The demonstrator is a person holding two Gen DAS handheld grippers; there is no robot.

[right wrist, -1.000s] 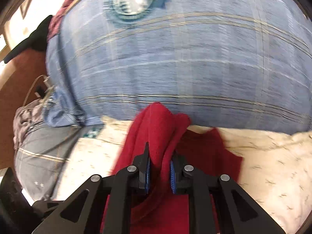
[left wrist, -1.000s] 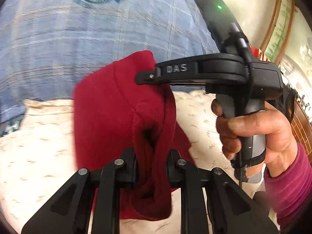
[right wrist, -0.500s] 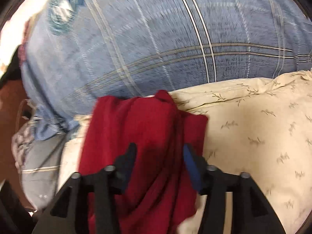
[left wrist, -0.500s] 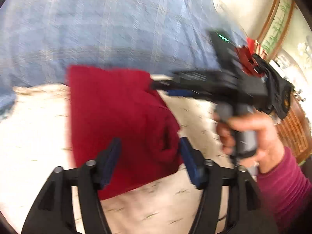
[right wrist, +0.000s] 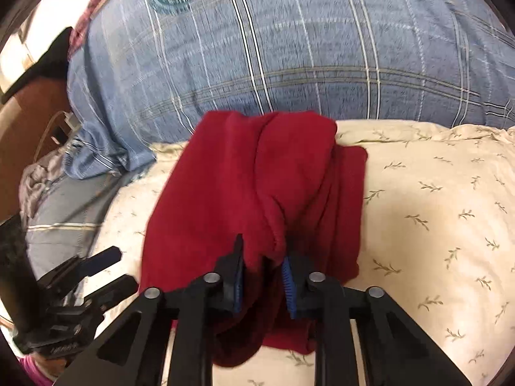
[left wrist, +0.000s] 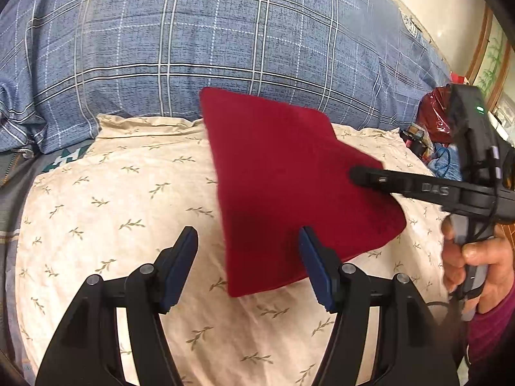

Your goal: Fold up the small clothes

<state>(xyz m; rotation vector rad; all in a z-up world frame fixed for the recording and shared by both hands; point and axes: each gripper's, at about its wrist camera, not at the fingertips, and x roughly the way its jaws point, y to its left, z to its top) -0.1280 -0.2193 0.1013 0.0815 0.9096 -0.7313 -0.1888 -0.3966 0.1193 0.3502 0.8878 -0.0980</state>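
Mid-fold: red cloth (left wrist: 289, 186) lying on pillow (left wrist: 112, 193). Right gripper (right wrist: 262, 276) pinching its near edge; left gripper (left wrist: 248, 267) spread, empty. Next: carry edge toward 12 o'clock, release.

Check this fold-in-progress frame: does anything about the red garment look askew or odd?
The red garment lies skewed on the leaf-print pillow, its far corner reaching the blue plaid bedding. Under the right tool, which is pinching it, the fabric is bunched. The left tool is open. Nothing looks damaged.
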